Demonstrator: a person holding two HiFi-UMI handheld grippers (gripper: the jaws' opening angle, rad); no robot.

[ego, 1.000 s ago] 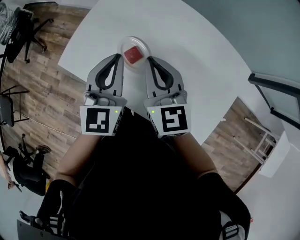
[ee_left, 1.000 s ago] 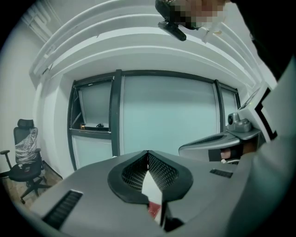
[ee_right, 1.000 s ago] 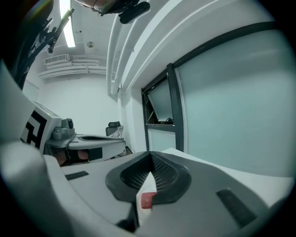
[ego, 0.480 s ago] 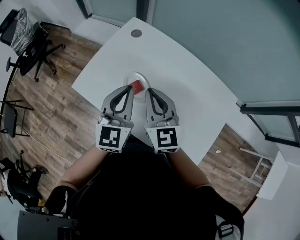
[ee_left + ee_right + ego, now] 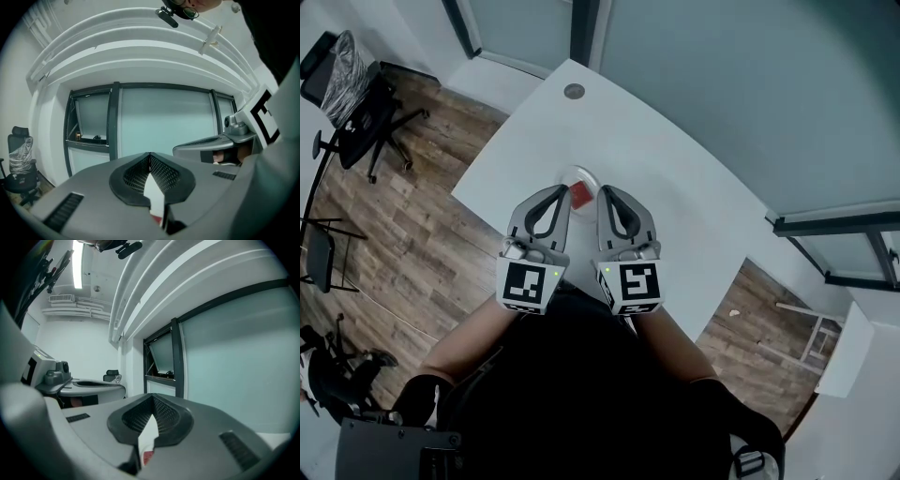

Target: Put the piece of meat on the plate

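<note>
Both tongs are shut tight with nothing in them. The left tongs point(image 5: 560, 191) and right tongs point(image 5: 606, 191) each have their jaws meeting at the tips, and I'm holding them side by side above the white table point(image 5: 675, 178). The red piece of meat point(image 5: 579, 194) sits on the small clear plate point(image 5: 570, 171), right between the two sets of tips and below them. So to me the placing step looks finished. Next move, I reckon, just calls for backing clear without clipping the plate rim.
</note>
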